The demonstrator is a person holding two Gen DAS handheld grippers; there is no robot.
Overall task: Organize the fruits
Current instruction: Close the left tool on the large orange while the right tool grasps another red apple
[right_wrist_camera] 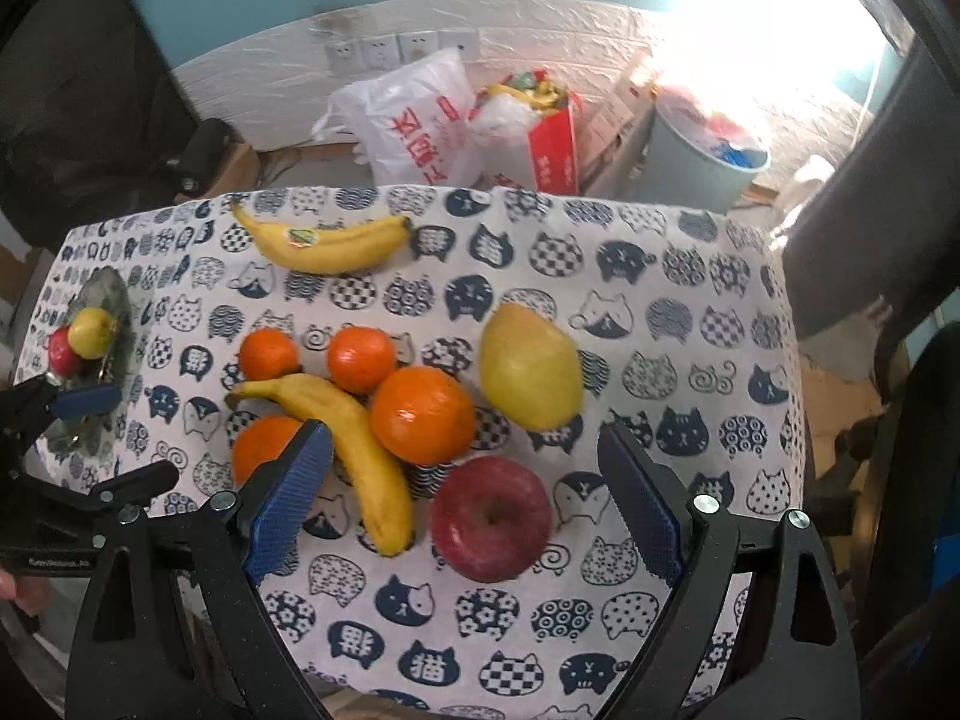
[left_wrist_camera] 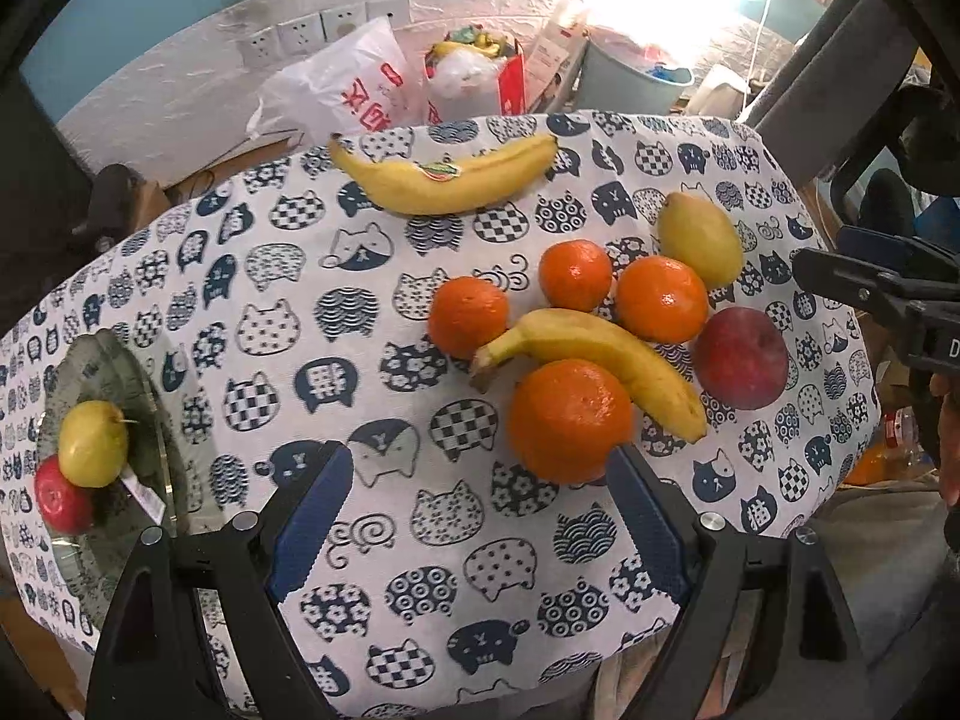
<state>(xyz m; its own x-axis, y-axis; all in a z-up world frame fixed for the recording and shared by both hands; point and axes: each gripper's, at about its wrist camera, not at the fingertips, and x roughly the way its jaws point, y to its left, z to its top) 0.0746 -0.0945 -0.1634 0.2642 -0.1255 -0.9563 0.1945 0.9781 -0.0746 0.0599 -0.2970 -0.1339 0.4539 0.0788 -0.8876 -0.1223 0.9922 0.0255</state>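
We hold left gripper (left_wrist_camera: 480, 498) spread wide, nothing gripped; right gripper (right_wrist_camera: 465, 480) likewise, above round red apple (right_wrist_camera: 491, 519). Small yellow pear (left_wrist_camera: 94, 443) sits on clear glass plate (left_wrist_camera: 144, 396), touching small red apple (left_wrist_camera: 60, 498).

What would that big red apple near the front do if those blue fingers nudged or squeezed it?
The red apple looks round and sits loose on the cloth, so a nudge would probably roll it, perhaps against the banana beside it. Its skin looks smooth and shiny, so it may slip a little. It seems firm; the open right gripper could likely squeeze it without denting.
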